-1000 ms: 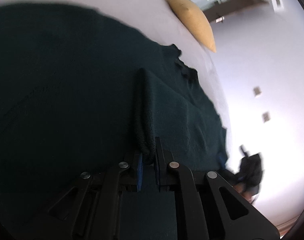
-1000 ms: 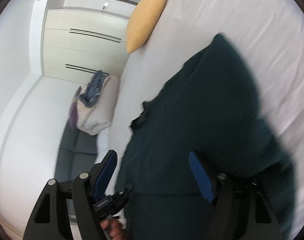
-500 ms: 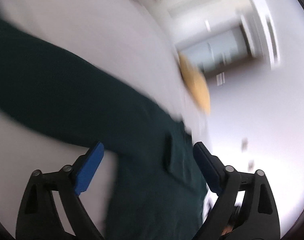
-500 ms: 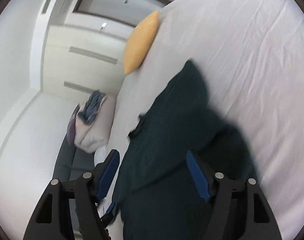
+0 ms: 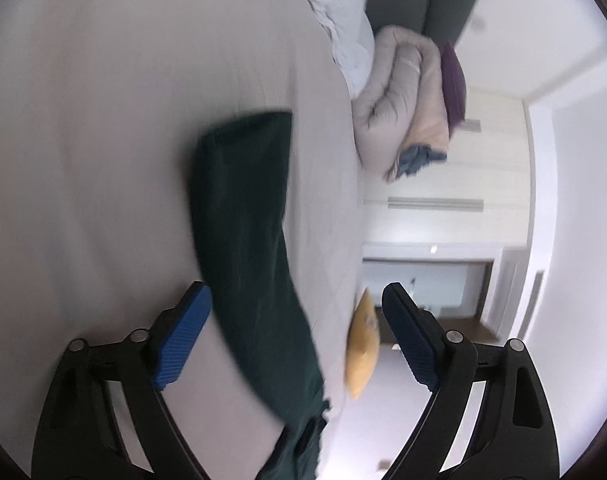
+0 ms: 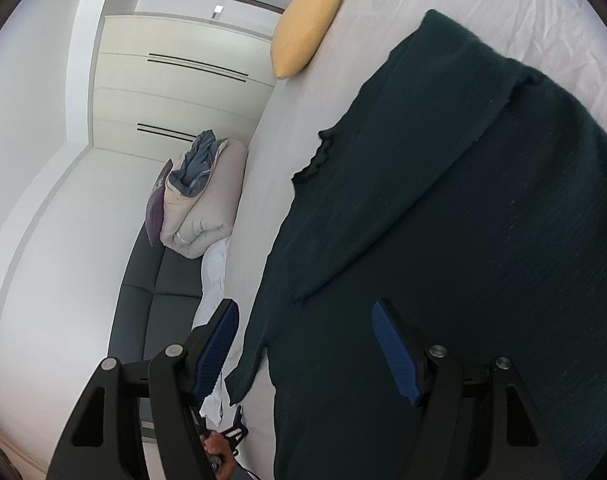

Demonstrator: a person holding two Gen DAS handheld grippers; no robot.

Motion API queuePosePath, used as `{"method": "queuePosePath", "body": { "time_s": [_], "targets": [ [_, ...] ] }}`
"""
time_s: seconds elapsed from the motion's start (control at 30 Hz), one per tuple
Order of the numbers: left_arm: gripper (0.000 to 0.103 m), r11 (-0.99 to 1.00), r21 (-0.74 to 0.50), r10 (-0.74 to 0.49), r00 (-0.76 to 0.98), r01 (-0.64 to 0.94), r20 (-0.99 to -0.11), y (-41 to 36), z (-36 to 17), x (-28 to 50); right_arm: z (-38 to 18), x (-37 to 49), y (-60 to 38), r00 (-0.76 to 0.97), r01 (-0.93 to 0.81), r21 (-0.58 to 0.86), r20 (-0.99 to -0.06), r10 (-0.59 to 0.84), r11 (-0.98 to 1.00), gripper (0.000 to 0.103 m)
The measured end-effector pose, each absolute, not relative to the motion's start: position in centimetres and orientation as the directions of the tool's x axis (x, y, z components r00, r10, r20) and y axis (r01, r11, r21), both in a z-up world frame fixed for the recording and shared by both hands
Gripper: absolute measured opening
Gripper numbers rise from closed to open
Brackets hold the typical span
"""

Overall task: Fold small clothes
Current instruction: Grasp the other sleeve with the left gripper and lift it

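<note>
A dark green garment [image 6: 443, 208] is spread on a bed [image 6: 483, 8] covered with a white sheet. In the right wrist view it takes up most of the near part of the bed, with one side folded inward over the body so that a diagonal edge runs across it. Its frilled neckline is turned toward the bed's left edge.

The right claw [image 6: 307, 344] is held wide above the garment's near part. Its blue pads [image 6: 395, 354] are apart, and the cloth is seen between them from above, but it is not pressed by either one. The left pad is seen over the bed's left edge, the right pad over the cloth.

The left claw [image 5: 295, 332] is seen in a rolled, blurred view, its jaws closing from a wide spread. A long strip of the garment [image 5: 247, 240] is seen passing between its pads [image 5: 183, 336], nearer the left one, without being gripped. Whether that pad touches the cloth cannot be told.

A yellow pillow [image 6: 309, 24] lies at the bed's far left edge. A rolled duvet [image 6: 207, 204] is placed on a grey sofa [image 6: 159, 288] beside the bed.
</note>
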State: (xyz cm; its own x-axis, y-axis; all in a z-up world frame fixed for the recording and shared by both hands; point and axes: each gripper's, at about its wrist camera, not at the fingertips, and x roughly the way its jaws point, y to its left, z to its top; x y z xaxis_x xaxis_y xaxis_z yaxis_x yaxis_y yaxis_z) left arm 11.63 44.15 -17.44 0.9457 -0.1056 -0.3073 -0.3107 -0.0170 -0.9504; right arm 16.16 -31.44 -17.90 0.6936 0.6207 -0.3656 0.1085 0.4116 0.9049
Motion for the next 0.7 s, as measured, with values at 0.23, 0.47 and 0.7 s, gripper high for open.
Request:
{"method": "queuePosePath", "body": {
  "time_s": [0.23, 0.47, 0.7],
  "targets": [
    [0.034, -0.075, -0.927, -0.131, 0.925, -0.368, -0.356, 49.7, -20.4, 13.6, -17.6, 15.9, -31.0, 0.692, 0.109, 0.902, -0.371, 0.619, 0.418, 0.073],
    [0.035, -0.127, -0.892, -0.054, 0.901, -0.434, -0.43, 48.5, -20.5, 10.8, -17.8, 16.0, -30.3, 0.684, 0.108, 0.901, -0.374, 0.627, 0.42, 0.073],
    [0.066, -0.031, -0.837, -0.029, 0.838, -0.546, -0.545, 48.9, -18.2, 11.2, -17.5, 16.1, -30.0, 0.687, 0.094, 0.903, -0.363, 0.629, 0.419, 0.073]
  ]
}}
